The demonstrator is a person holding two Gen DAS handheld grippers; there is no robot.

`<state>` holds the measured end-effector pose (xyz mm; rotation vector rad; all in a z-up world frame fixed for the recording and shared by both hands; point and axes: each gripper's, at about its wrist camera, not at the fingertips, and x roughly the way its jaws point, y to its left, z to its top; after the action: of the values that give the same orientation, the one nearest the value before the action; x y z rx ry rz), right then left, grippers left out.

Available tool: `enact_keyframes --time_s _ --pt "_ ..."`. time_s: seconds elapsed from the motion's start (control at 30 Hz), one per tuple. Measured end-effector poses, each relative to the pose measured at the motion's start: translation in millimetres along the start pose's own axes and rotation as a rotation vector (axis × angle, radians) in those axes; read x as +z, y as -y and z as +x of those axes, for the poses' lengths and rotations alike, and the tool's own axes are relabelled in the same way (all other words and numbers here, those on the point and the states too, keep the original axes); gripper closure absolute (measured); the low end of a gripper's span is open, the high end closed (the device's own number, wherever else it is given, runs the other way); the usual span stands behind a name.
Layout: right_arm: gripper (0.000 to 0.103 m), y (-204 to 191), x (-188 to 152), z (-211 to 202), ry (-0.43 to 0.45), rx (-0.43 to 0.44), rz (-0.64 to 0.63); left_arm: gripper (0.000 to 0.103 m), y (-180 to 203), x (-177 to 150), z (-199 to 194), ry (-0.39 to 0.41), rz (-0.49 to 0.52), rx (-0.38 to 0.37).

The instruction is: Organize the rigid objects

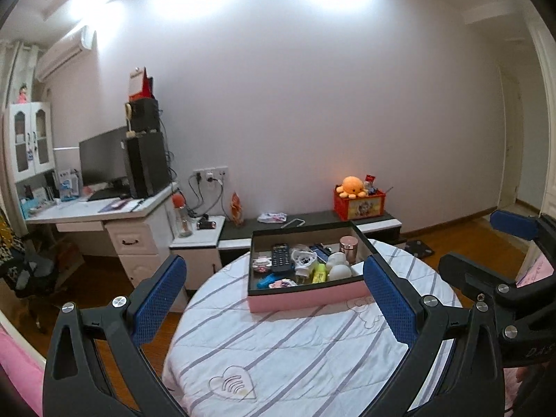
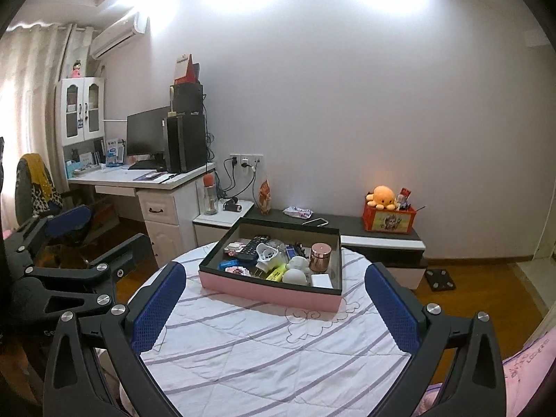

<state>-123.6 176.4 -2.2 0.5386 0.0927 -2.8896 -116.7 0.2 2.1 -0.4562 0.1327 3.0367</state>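
On the striped round table (image 2: pixel 264 347) sat the pink box (image 2: pixel 271 290), its jumbled contents partly hidden behind the near wall; left gripper (image 1: pixel 274 299) and right gripper (image 2: pixel 274 305) gaped, holding nothing.

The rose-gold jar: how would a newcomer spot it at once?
Find the round table with the striped cloth, then the pink tray on it. The jar stands upright near the tray's far right corner, behind two white round things. It alone is shiny, metallic and copper-pink.

A home bedroom: computer desk (image 2: pixel 139 177) with monitor (image 2: pixel 146 132), wall air conditioner (image 2: pixel 116 36), curtains (image 2: pixel 31 80), plush toy (image 2: pixel 381 196).
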Motion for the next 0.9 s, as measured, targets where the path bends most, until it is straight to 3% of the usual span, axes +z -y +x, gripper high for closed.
enact_keyframes --time_s 0.27,0.63,0.9 --pt "0.000 -12.3 -2.2 -40.6 0.063 0.026 -0.015 0.000 -5.2 -1.4 -48.9 0.053 -0.021 0.009" --pt "0.000 -31.8 -7.5 -91.4 0.136 0.036 -0.030 0.000 -0.2 -5.5 -104.1 0.124 0.038 0.071" --pt "0.000 -39.3 -8.6 -123.1 0.190 0.032 -0.030 0.000 0.9 -4.6 -142.1 0.198 0.032 0.074"
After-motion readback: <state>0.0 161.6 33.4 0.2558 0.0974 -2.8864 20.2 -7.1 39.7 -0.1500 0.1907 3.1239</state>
